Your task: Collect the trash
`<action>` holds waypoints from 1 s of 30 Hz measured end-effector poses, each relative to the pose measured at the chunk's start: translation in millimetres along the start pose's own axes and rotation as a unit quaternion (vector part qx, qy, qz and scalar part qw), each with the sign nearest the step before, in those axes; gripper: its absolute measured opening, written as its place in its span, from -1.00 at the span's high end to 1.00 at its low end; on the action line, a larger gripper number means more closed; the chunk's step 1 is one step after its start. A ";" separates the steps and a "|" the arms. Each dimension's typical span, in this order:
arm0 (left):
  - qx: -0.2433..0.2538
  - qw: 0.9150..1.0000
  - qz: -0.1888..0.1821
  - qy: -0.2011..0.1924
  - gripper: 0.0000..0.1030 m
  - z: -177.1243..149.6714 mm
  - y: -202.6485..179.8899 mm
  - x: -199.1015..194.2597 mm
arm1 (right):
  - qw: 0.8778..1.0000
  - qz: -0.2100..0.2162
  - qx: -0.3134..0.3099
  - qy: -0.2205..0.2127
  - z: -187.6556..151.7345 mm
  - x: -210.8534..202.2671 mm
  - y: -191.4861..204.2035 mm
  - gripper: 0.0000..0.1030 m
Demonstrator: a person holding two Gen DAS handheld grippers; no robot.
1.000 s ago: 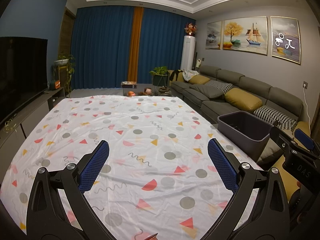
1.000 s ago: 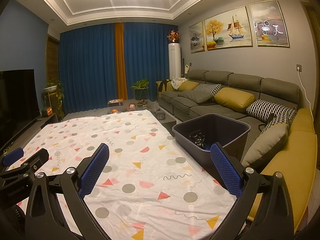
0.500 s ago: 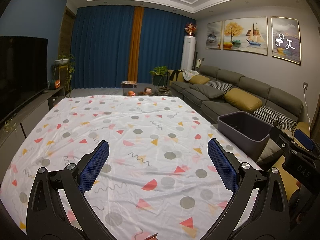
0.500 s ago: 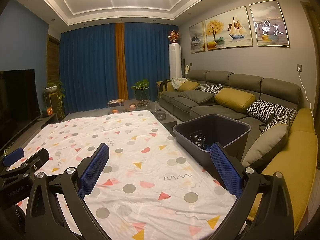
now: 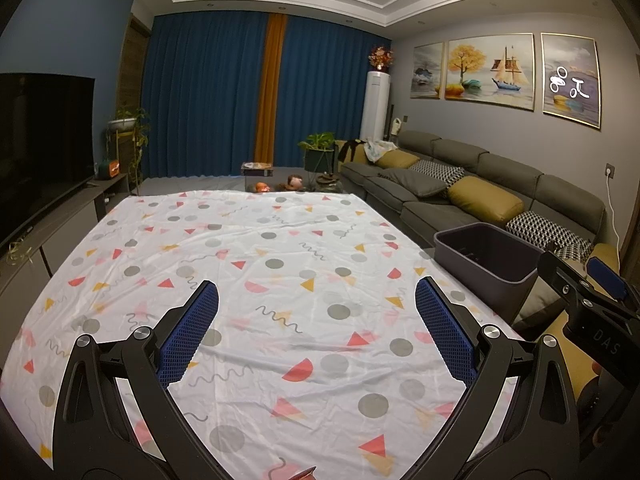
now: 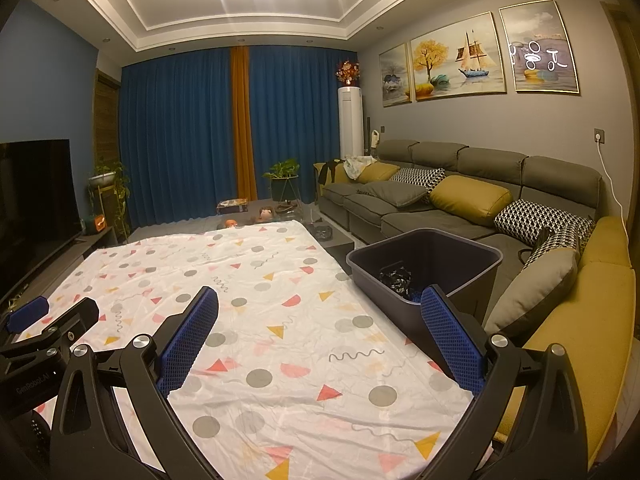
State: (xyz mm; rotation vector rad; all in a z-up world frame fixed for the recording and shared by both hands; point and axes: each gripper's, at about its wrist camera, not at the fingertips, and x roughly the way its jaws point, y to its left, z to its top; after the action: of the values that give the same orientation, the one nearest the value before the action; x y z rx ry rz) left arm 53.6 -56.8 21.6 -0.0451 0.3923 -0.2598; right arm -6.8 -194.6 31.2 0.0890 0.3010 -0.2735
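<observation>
Left gripper (image 5: 316, 324): jaws spread wide, blue mesh pads (image 5: 192, 332) well apart, nothing between them. Held above the near part of the table, over the patterned tablecloth (image 5: 256, 264). Position unchanged against the frames from 1.0 s and 0.5 s ago; same cloth shapes framed between the fingers.

Right gripper (image 6: 320, 328): jaws likewise spread wide, empty, blue pads (image 6: 452, 332) well apart. Held over the right near part of the tablecloth (image 6: 248, 280). View shifted only slightly against the earlier frames; no real change of pose.

Trash bin (image 6: 432, 268): dark grey, open-topped, standing at the right edge of the table, between the table and the sofa (image 6: 460, 184). Seen in the left wrist view as well (image 5: 486, 264), just left of the right gripper's body. Same place as in the earlier frames.

Trash (image 6: 396, 280): dark crumpled item lying inside the bin, near its front wall, partly hidden behind the right finger of the right gripper. Kind of item not discernible. Also present in the bin in the earlier right wrist frames.

Tablecloth surface: white with grey dots, red and yellow triangles, squiggles; lightly creased. Small reddish object (image 5: 302, 474) at the very bottom edge of the left wrist view, cut off by the frame, not identifiable; present earlier too.

Background: blue curtains (image 6: 176, 136), television (image 5: 40, 148) at the left.
</observation>
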 end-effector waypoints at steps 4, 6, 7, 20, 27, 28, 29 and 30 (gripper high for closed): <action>0.000 1.000 0.000 0.000 -0.89 -0.1 -0.1 0.0 | 1.000 0.000 -0.001 0.000 -0.1 -0.2 -0.2 -0.89; 0.000 1.000 0.000 0.000 -0.89 0.0 0.1 0.0 | 1.000 0.000 0.000 0.000 -0.1 -0.3 -0.3 -0.89; 0.000 1.000 -0.001 0.000 -0.89 -0.1 -0.1 0.0 | 1.000 0.000 0.000 0.000 -0.1 0.0 -0.1 -0.89; 0.000 1.000 -0.002 0.001 -0.89 -0.8 -2.1 0.9 | 1.000 0.000 0.000 0.000 -0.1 0.0 0.0 -0.89; 0.000 1.000 -0.001 0.001 -0.89 -0.7 -1.9 1.1 | 1.000 0.000 0.000 -0.001 0.9 0.3 0.5 -0.89; 0.000 1.000 -0.001 0.001 -0.89 -0.7 -1.9 1.1 | 1.000 0.000 0.000 0.000 1.2 0.9 1.2 -0.89; 0.000 1.000 -0.001 0.001 -0.89 -0.9 -2.5 1.1 | 1.000 0.000 0.000 -0.001 0.9 0.4 0.7 -0.89; 0.000 1.000 -0.001 0.001 -0.89 -0.7 -1.8 1.1 | 1.000 0.000 0.000 -0.001 1.1 0.8 1.3 -0.89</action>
State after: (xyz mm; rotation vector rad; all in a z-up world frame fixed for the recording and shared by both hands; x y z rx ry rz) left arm 53.8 -58.8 20.7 -0.0458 0.3941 -0.2618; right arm -5.4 -193.6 32.1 0.0884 0.2998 -0.2740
